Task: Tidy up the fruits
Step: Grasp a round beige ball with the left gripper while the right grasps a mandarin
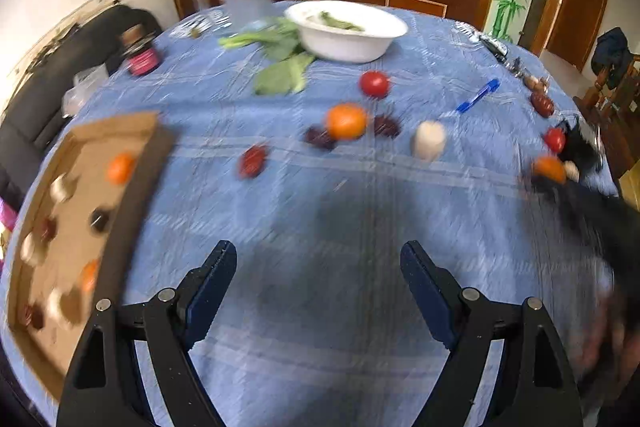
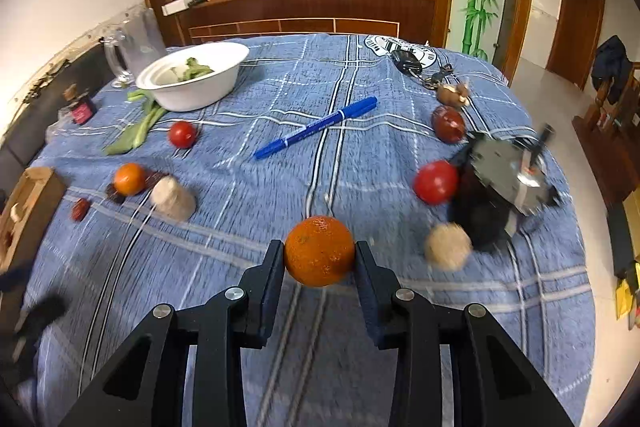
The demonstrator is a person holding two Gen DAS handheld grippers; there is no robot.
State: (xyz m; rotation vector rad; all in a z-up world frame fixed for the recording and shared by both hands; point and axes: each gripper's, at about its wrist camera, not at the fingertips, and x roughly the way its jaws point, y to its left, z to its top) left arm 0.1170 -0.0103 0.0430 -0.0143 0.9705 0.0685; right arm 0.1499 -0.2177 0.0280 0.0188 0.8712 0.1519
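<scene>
My right gripper is shut on an orange just above the blue cloth; it also shows at the right edge of the left wrist view. My left gripper is open and empty over bare cloth. A cardboard tray at the left holds several fruits, among them an orange. Loose on the cloth lie another orange, a tomato, a red date, dark dates and a pale mushroom. A second tomato lies right of my right gripper.
A white bowl with greens stands at the back, leafy greens beside it. A blue pen, keys, a small jar, a glass jug and a dark device are on the table.
</scene>
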